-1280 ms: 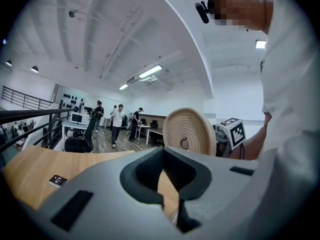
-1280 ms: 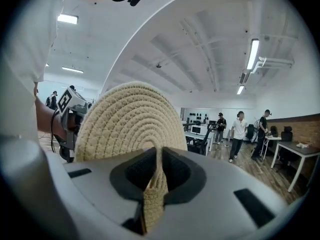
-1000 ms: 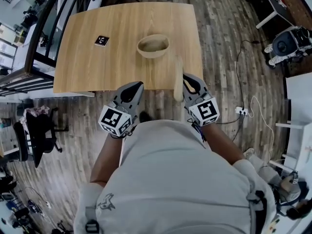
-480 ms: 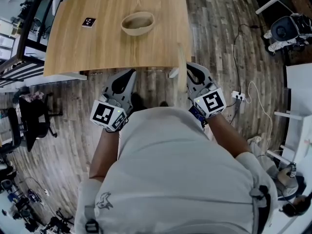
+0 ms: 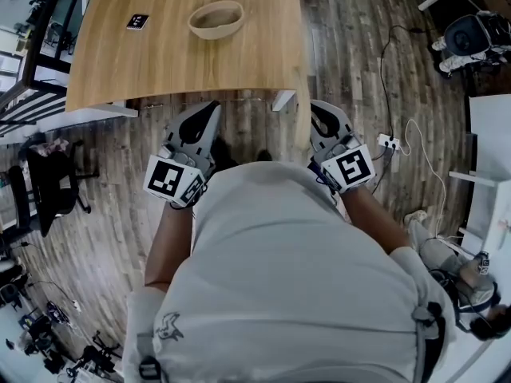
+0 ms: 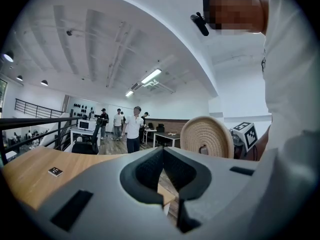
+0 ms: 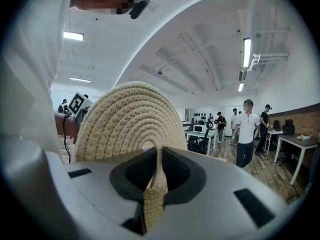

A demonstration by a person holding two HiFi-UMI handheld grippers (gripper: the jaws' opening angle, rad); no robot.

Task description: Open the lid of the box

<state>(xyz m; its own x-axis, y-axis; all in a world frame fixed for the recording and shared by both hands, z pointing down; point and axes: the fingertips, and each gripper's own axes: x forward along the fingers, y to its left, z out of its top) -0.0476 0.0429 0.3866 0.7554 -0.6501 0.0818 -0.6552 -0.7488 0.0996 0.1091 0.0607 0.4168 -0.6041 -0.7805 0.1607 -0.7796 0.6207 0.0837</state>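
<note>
The round woven box (image 5: pixel 215 18) stands lidless on the wooden table (image 5: pixel 160 62), far ahead of both grippers. Its flat woven lid (image 7: pixel 130 119) is held upright, on edge, between the jaws of my right gripper (image 7: pixel 157 169), which is shut on a strip of the weave. From the head view the lid (image 5: pixel 303 134) shows as a thin beige strip beside the right gripper (image 5: pixel 317 112). My left gripper (image 5: pixel 209 110) hangs over the floor short of the table, shut and empty (image 6: pixel 162 154). The left gripper view shows the lid (image 6: pixel 206 136) to its right.
A small black-and-white marker tag (image 5: pixel 137 21) lies on the table left of the box. An office chair (image 5: pixel 48 190) stands at the left. Cables and a power strip (image 5: pixel 389 140) lie on the floor at the right. Several people (image 7: pixel 246 129) stand far off in the room.
The table and box have slid upward and away in the head view. Both grippers, once at the table's near edge, are now over the floor, the right one still holding the lid.
</note>
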